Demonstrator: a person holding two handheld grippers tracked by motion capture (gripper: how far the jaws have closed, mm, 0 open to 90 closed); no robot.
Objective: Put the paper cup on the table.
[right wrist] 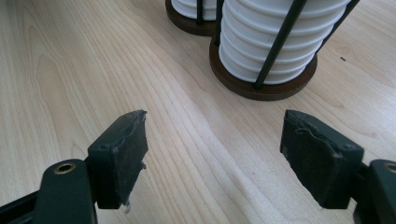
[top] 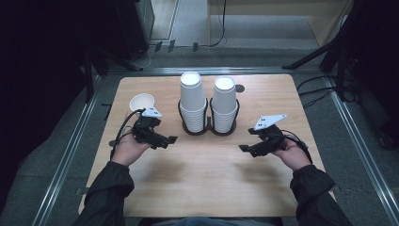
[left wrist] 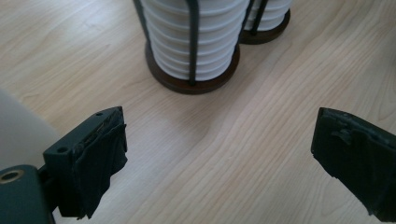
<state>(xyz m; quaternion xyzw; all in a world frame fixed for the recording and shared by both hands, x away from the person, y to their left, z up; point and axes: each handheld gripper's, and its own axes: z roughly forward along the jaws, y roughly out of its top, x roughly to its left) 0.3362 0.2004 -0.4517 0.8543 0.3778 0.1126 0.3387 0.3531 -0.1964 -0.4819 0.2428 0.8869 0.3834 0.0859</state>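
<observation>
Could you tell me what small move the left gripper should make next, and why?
Probably ease the left gripper forward toward the left cup stack in the holder. Its jaws stand wide open and empty, aimed at that stack's base, with bare table between. One loose cup already stands behind it.

Light wood bench [top: 207, 188] on grey carpet floor [top: 329, 117], metal rails [top: 61, 160] along both sides, dark surroundings, cables [top: 315, 92] trailing at right, pale wooden panel [top: 282, 9] behind.
</observation>
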